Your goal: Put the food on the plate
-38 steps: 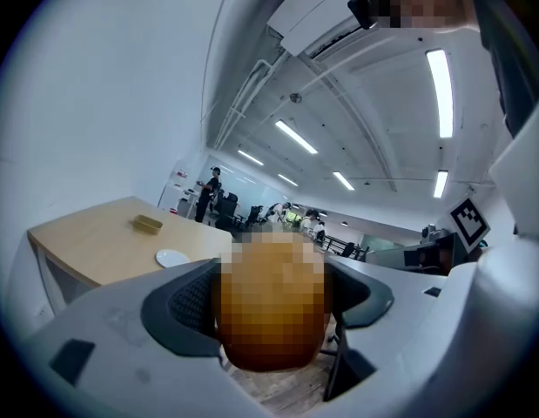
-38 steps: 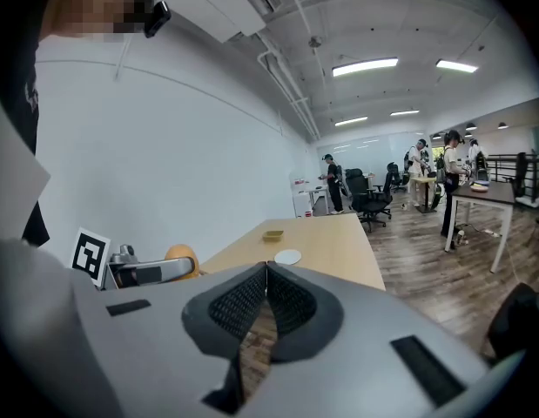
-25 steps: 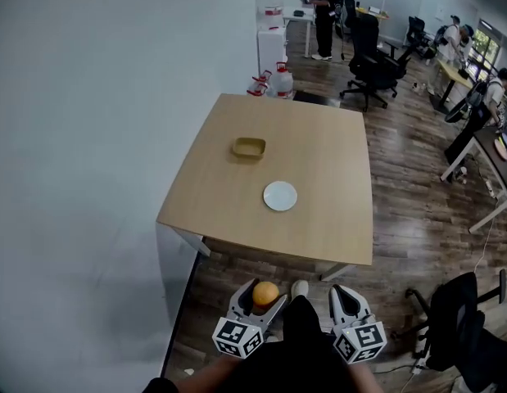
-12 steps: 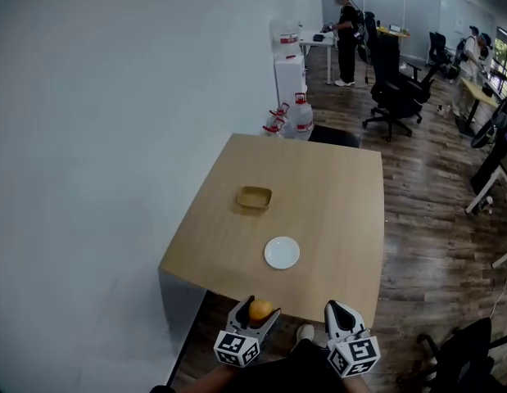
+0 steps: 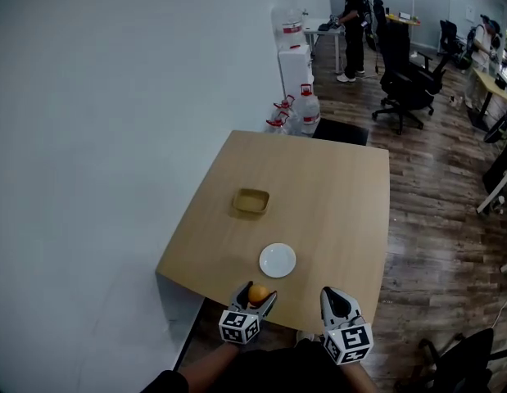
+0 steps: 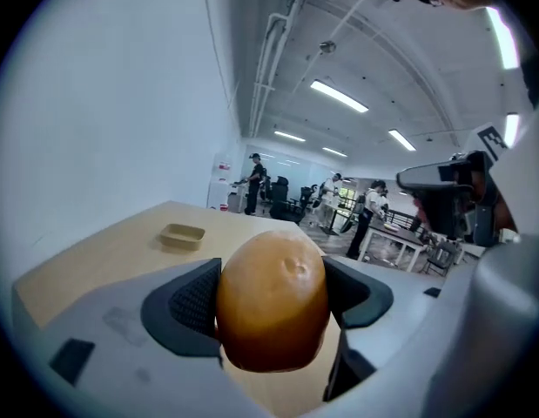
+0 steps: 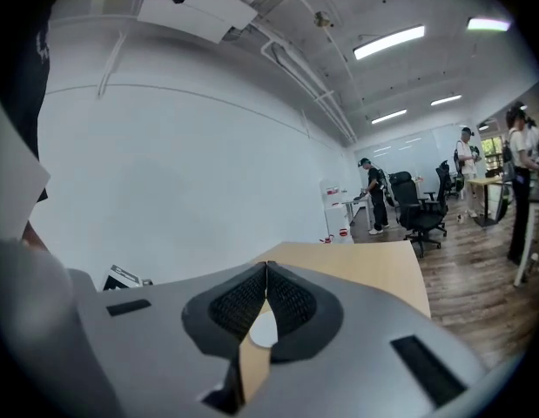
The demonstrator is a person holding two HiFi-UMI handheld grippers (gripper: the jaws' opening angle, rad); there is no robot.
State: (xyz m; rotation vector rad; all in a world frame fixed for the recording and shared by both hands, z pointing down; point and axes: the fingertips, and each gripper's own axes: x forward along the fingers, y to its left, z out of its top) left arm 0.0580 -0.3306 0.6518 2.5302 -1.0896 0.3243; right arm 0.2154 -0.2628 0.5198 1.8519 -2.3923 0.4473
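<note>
Your left gripper (image 5: 255, 298) clamps the round orange food (image 6: 273, 299) for carrying, at the light wooden table's (image 5: 327, 187) near edge, short of the small white round plate (image 5: 278, 260), while your right gripper (image 5: 335, 300) is closed and empty.

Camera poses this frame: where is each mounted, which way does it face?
Head view: on the person's head, looking steeply down at the table; left gripper, right gripper and a dark sleeve show at the bottom.
Left gripper view: on the left gripper, looking along its jaws, shut on the orange food, over the table.
Right gripper view: on the right gripper, looking along its shut, empty jaws over the table.
Shared: head and left gripper views both show the tan tray.
</note>
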